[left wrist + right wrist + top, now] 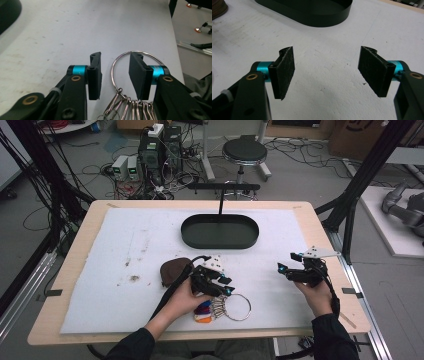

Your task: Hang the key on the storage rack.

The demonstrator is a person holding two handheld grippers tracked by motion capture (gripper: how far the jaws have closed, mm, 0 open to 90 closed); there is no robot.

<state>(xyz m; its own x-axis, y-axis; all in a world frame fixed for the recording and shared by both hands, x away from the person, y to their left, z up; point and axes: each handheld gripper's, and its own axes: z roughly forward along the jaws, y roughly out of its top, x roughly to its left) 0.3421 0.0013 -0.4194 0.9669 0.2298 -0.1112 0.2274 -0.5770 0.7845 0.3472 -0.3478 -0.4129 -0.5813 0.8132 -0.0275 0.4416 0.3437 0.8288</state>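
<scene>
A large metal key ring (239, 306) lies on the white mat near the front edge, with several metal clasps (130, 107) and coloured tags (202, 312) bunched at its left. My left gripper (226, 286) is lowered over that side of the ring. In the left gripper view its jaws (115, 75) stand apart on either side of the ring's wire (112, 72), and the pads do not press on it. My right gripper (286, 270) is held over bare mat at the right, open with nothing between its pads (327, 72).
A black oval tray (220, 231) sits at the back middle of the mat, with a black T-shaped stand (221, 200) behind it. A brown pouch (174, 270) lies just left of my left hand. The white mat (125, 245) covers most of the wooden table.
</scene>
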